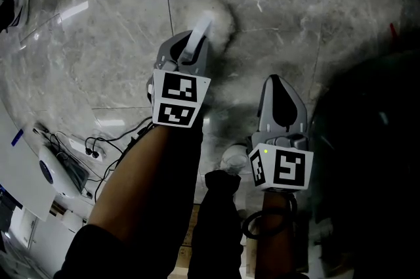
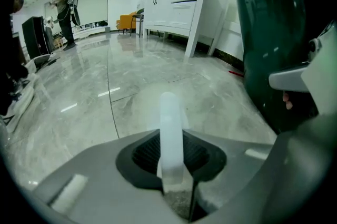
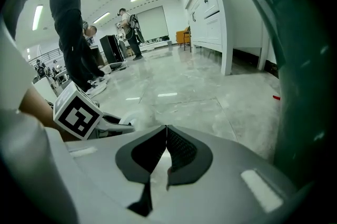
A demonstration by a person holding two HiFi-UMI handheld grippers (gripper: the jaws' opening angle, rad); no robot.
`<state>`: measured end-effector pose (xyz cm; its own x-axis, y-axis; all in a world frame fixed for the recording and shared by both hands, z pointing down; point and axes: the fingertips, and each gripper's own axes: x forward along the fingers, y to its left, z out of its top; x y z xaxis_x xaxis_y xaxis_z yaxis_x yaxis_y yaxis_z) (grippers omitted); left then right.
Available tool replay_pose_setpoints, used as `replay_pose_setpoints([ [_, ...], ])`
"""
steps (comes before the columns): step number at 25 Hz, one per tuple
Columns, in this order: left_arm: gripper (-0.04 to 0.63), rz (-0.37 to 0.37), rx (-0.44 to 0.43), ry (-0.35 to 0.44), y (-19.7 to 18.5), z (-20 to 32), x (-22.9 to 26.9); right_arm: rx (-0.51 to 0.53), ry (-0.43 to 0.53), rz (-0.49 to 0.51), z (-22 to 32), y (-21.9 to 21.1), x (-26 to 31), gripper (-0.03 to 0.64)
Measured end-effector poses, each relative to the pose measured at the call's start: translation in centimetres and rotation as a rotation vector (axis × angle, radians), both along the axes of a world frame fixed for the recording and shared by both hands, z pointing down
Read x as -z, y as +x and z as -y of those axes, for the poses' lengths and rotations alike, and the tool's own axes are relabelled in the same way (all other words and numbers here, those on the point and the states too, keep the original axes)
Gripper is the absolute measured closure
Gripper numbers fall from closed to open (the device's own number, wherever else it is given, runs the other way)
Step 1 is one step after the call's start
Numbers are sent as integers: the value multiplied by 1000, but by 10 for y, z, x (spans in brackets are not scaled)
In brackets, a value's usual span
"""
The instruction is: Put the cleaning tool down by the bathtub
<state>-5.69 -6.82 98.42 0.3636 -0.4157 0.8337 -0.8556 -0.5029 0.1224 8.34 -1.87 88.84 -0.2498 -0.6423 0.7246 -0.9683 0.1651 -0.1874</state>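
My left gripper (image 2: 171, 162) clamps the cleaning tool (image 2: 169, 123) by its white handle. I'd lower it gently onto the floor (image 2: 131, 86), bathtub (image 2: 263, 44) to its right, then release. My right gripper (image 3: 165, 149) is closed and empty.

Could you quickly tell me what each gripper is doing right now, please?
The left gripper is closed on the cleaning tool, gripping its white handle.
The right gripper is closed, with nothing between its jaws.

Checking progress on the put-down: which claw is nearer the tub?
Right. The right claw, shut and empty, hangs just beside the tub; the left claw, shut on the tool, sits farther off, beyond the right one.
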Motion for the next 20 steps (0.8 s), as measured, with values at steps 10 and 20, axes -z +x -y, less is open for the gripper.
replay_pose_setpoints([
  [10, 525, -19, -46, 30, 9, 9, -7, -1, -16, 5, -4, -3, -15, 603],
  [20, 486, -37, -85, 72, 18, 17, 7, 3, -10, 5, -1, -4, -8, 601],
])
